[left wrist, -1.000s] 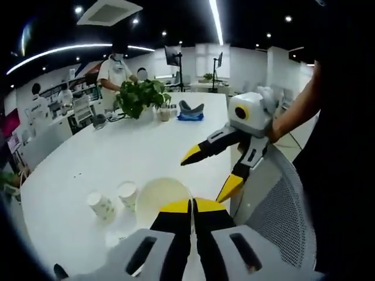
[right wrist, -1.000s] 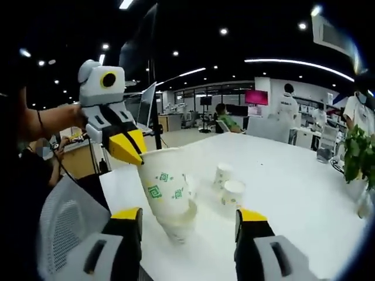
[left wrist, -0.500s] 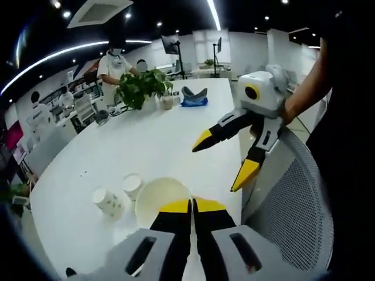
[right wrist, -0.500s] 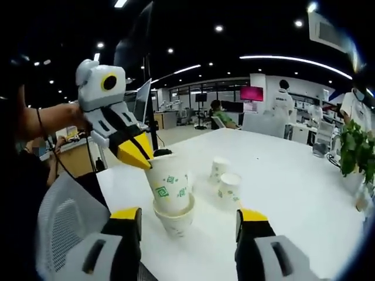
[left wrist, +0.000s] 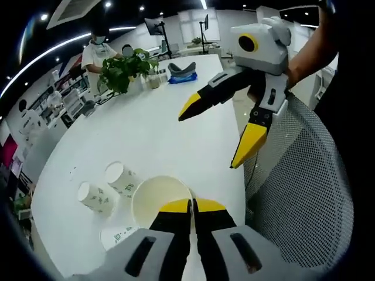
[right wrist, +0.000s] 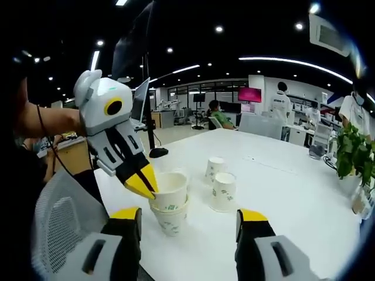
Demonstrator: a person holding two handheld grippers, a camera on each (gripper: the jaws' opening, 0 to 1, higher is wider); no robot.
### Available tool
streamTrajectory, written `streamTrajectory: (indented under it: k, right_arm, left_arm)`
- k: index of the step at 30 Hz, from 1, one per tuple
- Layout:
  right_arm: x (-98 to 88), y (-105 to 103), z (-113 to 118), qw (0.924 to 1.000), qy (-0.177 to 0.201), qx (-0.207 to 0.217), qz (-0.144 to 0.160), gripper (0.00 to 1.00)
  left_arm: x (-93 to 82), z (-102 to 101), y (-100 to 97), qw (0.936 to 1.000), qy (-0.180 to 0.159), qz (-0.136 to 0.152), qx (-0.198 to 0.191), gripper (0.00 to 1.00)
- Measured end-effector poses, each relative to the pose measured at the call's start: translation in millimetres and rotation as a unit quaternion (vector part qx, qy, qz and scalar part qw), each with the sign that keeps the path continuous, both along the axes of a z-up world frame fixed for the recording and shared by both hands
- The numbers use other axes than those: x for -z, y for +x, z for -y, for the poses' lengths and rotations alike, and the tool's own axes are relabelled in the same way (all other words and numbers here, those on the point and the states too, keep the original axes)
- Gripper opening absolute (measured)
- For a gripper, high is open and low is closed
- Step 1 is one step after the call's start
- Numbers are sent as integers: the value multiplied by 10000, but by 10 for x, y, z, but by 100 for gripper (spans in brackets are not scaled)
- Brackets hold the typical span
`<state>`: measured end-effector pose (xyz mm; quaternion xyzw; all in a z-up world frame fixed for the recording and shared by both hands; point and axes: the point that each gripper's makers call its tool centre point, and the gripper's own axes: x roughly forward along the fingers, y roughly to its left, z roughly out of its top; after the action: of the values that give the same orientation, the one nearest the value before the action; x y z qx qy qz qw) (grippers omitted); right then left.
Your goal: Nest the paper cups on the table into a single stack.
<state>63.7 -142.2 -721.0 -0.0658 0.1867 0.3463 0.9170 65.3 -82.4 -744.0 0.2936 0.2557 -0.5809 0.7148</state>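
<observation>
Left gripper [right wrist: 142, 181] jaws clamped on nested cup's [right wrist: 170, 190] rim, seated in bottom cup [right wrist: 171, 218] at lower centre; right gripper [right wrist: 188, 225] spread wide; two loose cups [right wrist: 218, 181] mid-frame on table [right wrist: 293, 193].

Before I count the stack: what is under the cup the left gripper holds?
Another paper cup sits under the held cup, which the left gripper grips by the rim. Whether more cups sit nested inside is hidden.

Light: bright, even, from ceiling strips and spots | Glare: white table [left wrist: 146, 134] washed pale | Shadows: soft, faint | Distortion: strong fisheye bend at edges | Focus: near field sharp, far office slightly soft | Motion blur: none seen
</observation>
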Motion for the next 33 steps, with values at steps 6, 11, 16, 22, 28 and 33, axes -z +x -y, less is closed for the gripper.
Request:
streamTrajectory:
  k: [6,11,16,22,28,33]
  right_arm:
    - [10,43,202,9998,-109,136,49,68]
    - [8,43,369,9997,-148,191,43,73]
    - [41,23,544,9994,-175,297,11,79]
    - [103,-38,669,9992,-220,341,34,83]
    - [113,-113,637,9994,-143,325,61,88]
    - [185,-185,578,9996,-97,248,5,89]
  left_arm:
    - [105,49,-12,9999,-56,-123,36,0]
    - [164,61,-22,9998,-49,-166,98,0]
    - [236,69,-29,9998,-7,-116,166,1]
    - [216,39,-51,9998,-53,-116,126,8]
    - [87,27,-38,9975,-604,-331,-131,16]
    - [-49,-28,62,9924,-1107,-353,-414,23]
